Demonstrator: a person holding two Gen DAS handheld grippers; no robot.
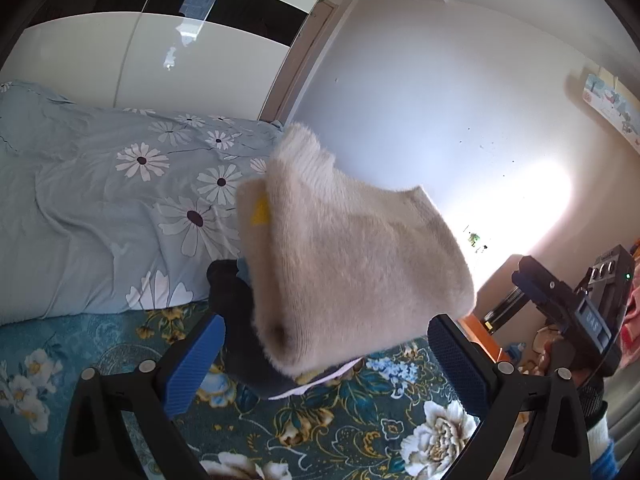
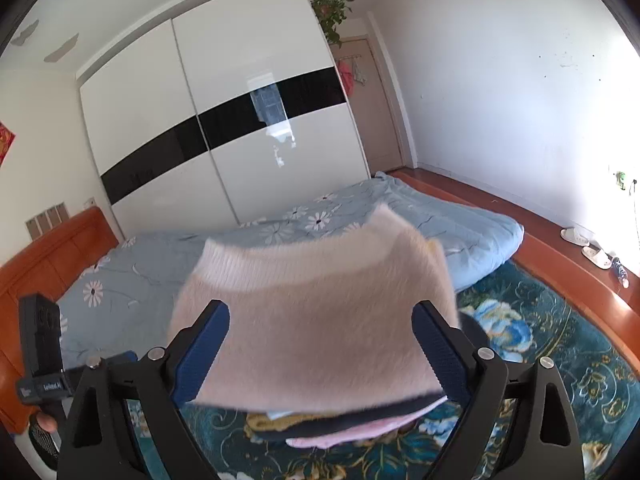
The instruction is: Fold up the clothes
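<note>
A folded beige fuzzy sweater (image 1: 344, 256) with a white ribbed band lies on top of a stack of folded clothes (image 1: 240, 300) on the bed. It fills the middle of the right wrist view (image 2: 316, 316) too, over dark and pink garments (image 2: 360, 428). My left gripper (image 1: 324, 364) is open, its blue pads (image 1: 192, 364) either side of the sweater's near corner. My right gripper (image 2: 320, 352) is open, its pads (image 2: 440, 352) flanking the sweater's near edge without pressing it. The right gripper's body (image 1: 580, 312) shows at the right of the left wrist view.
The stack rests on a teal floral bedspread (image 1: 360, 420). A light blue daisy quilt (image 1: 140, 184) lies bunched behind it. A white and black wardrobe (image 2: 224, 128) stands beyond, an orange headboard (image 2: 48, 264) at left, slippers (image 2: 584, 244) on the floor at right.
</note>
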